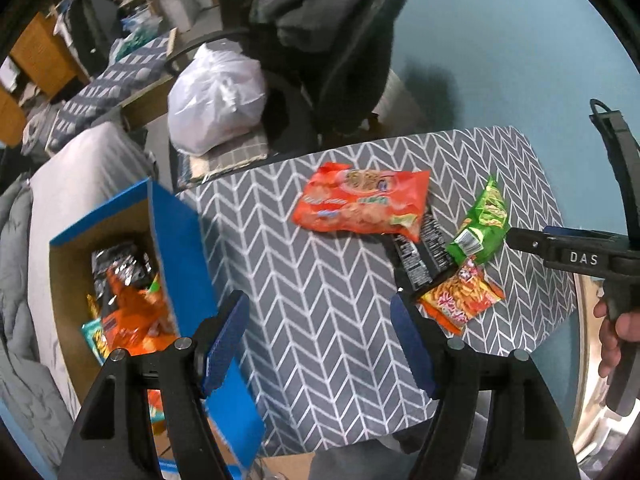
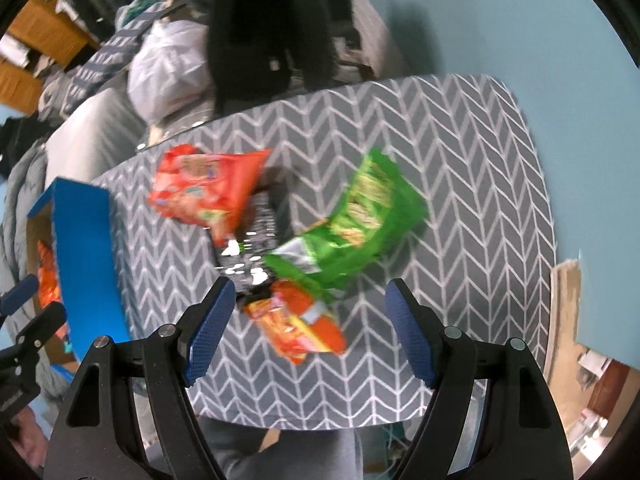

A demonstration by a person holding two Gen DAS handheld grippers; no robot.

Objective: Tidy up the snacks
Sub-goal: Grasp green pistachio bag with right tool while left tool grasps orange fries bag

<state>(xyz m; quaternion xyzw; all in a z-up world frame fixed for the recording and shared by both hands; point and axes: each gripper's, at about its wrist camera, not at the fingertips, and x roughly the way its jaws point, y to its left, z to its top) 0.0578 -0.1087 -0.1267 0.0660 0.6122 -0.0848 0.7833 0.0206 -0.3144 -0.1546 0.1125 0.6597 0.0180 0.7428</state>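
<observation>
A big orange-red snack bag (image 1: 362, 202) (image 2: 204, 190), a black bag (image 1: 420, 254) (image 2: 256, 236), a green bag (image 1: 480, 224) (image 2: 356, 216) and a small orange bag (image 1: 460, 298) (image 2: 296, 326) lie on the grey chevron table cloth (image 1: 320, 320) (image 2: 460, 200). A blue cardboard box (image 1: 180, 240) (image 2: 84, 256) at the table's left edge holds several snack bags. My left gripper (image 1: 320, 340) is open and empty above the cloth beside the box. My right gripper (image 2: 306, 328) is open over the small orange bag; it also shows in the left wrist view (image 1: 516, 238).
A chair with a dark coat (image 1: 332, 40) and a white plastic bag (image 1: 216, 100) stands behind the table. A grey bed (image 1: 80, 184) lies to the left of the box. The wall (image 1: 500, 40) behind is light blue.
</observation>
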